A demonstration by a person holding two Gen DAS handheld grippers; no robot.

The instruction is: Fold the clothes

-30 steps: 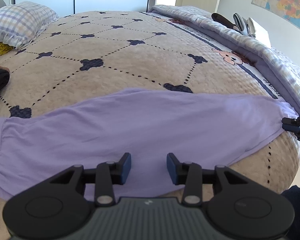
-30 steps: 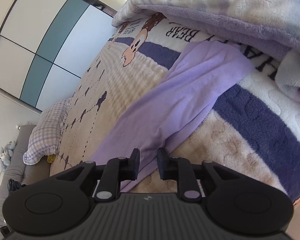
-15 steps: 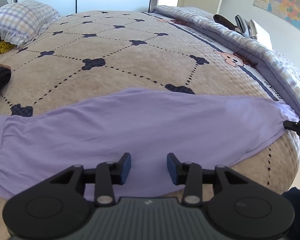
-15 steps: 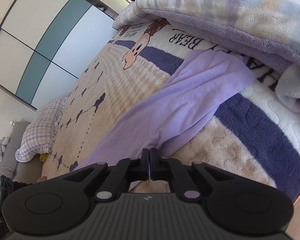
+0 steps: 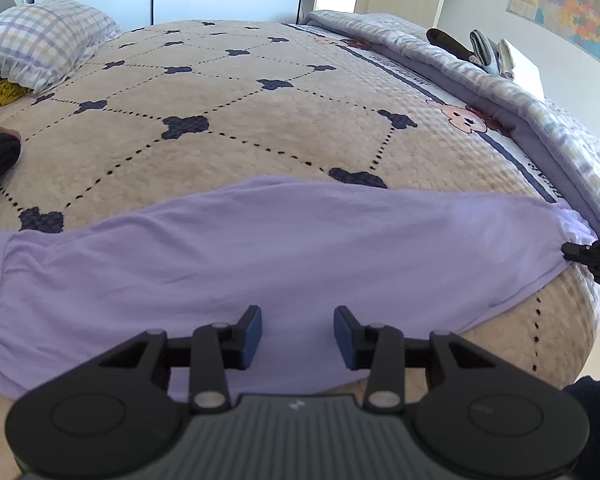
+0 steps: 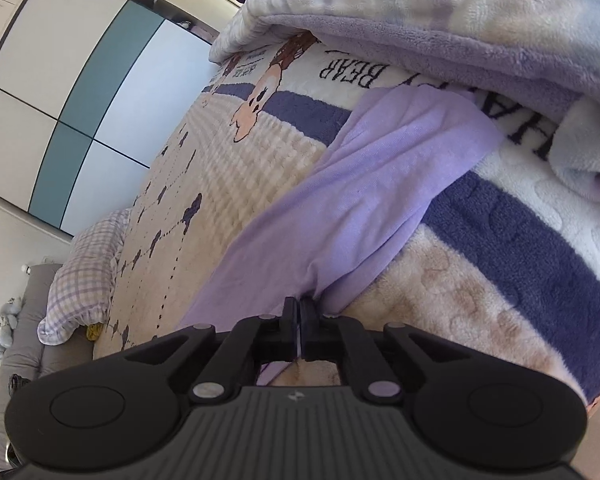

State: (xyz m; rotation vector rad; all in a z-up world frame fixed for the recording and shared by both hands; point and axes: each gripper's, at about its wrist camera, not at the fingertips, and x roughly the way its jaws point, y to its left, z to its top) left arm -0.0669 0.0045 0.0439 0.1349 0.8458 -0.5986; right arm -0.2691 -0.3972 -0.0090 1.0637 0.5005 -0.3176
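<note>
The right gripper (image 6: pixel 300 312) is clenched on the garment's (image 5: pixel 260 256) end nearest the quilt (image 6: pixel 460 32), pinching an edge, likely to lift it for a fold. The left gripper (image 5: pixel 298 334) hangs released over the garment's near edge, touching nothing. The garment lies flat across the bed (image 5: pixel 240 128).

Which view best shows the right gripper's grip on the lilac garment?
The right wrist view: the right gripper is shut on the lilac garment, fabric bunching at its tips. The left wrist view shows only those tips at the garment's edge.
</note>
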